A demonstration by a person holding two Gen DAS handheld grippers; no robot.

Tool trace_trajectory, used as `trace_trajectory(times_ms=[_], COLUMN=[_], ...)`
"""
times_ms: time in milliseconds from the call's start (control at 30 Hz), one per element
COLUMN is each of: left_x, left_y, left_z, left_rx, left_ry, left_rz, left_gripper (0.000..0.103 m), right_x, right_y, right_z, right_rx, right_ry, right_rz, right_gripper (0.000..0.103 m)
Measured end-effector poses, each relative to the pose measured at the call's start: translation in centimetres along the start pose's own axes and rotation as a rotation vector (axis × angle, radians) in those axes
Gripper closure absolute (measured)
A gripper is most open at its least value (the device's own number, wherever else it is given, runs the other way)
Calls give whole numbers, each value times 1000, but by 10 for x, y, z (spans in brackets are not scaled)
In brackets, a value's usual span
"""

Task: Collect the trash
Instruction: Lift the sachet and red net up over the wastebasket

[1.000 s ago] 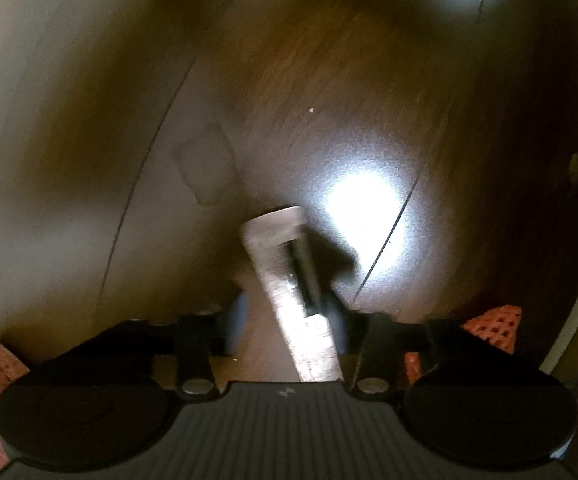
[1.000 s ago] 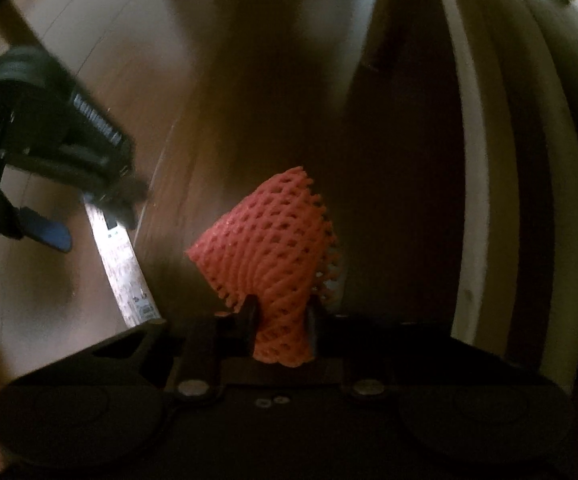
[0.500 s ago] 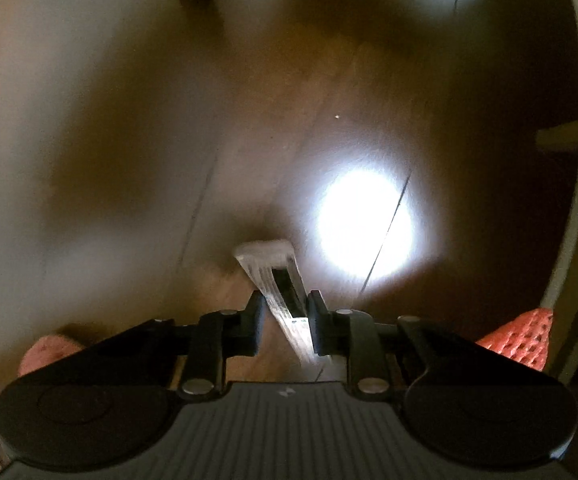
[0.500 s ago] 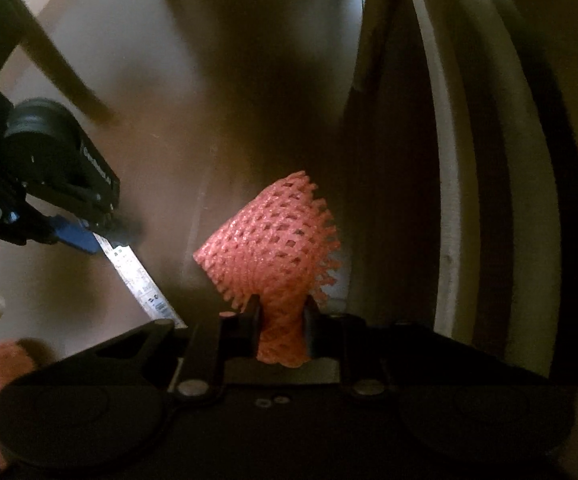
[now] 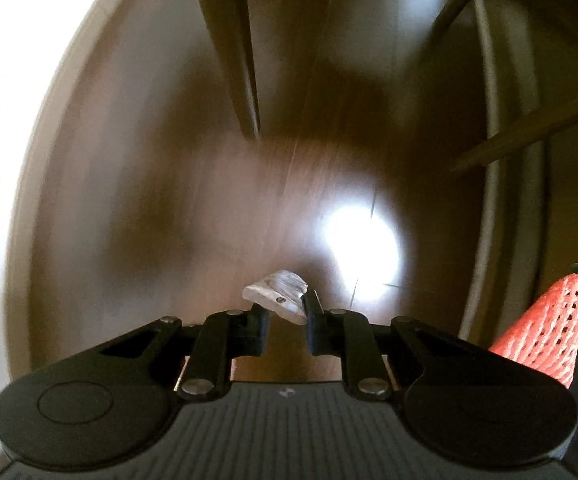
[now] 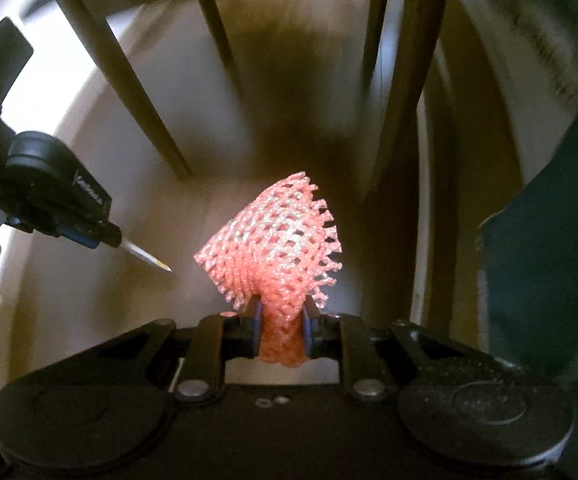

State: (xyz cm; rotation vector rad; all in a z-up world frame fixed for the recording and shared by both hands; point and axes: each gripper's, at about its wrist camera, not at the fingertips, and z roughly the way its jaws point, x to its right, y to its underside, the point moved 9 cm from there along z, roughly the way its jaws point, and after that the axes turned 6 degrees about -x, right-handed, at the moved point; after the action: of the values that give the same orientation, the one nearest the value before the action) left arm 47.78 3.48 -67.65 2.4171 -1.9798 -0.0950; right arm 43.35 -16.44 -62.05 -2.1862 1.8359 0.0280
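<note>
Dark wood floor (image 5: 193, 216) fills the left wrist view; the left gripper (image 5: 287, 312), jaws closing, pinches a silvery wrapper strip (image 5: 279, 294) at 6 o'clock. Right wrist view: the right gripper (image 6: 281, 330), nearly closed, clamps an orange foam net (image 6: 275, 244) at center, chair legs (image 6: 125, 80) toward 12 o'clock.

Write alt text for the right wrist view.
The right gripper pinches an orange-pink foam mesh sleeve over a dim floor. At left, the left gripper holds a thin silvery wrapper strip; dark wooden chair legs stand behind.

Legible text: none. Left gripper (image 6: 105, 236) body carries a small white printed label, blurred beyond reading. Right-wrist view shows faint white lettering on the upper housing, likewise unreadable.
</note>
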Motion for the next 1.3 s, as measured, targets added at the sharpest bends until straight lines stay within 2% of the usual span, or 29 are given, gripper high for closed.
trace_trajectory(times_ms=[200, 333, 467, 567, 733, 933, 1133, 1300], left_x=[-7, -7, 2, 13, 33, 41, 46, 59], left_y=[12, 9, 9, 8, 6, -8, -38, -91], left_z=[-132, -208, -293, -351, -454, -555, -617, -619], left_rx=[96, 153, 221, 254, 410, 557, 655, 637], left_ry=[30, 53, 84, 141, 164, 212, 229, 250], left_rz=[33, 45, 63, 48, 67, 40, 91, 178], left_gripper=[86, 86, 86, 86, 86, 86, 86, 86], right_x=[-13, -15, -19, -20, -12, -13, -25, -34], right_y=[-16, -25, -48, -73, -108, -144, -190, -241], right_z=[-112, -182, -256, -316, -400, -476, -506, -488], right_rx=[62, 110, 179, 247, 357, 464, 525, 508], right_ry=[-23, -28, -30, -44, -76, -89, -51, -36], right_rz=[-68, -115, -161, -203, -259, -314, -390, -371], right_gripper=[85, 85, 85, 85, 85, 85, 85, 85])
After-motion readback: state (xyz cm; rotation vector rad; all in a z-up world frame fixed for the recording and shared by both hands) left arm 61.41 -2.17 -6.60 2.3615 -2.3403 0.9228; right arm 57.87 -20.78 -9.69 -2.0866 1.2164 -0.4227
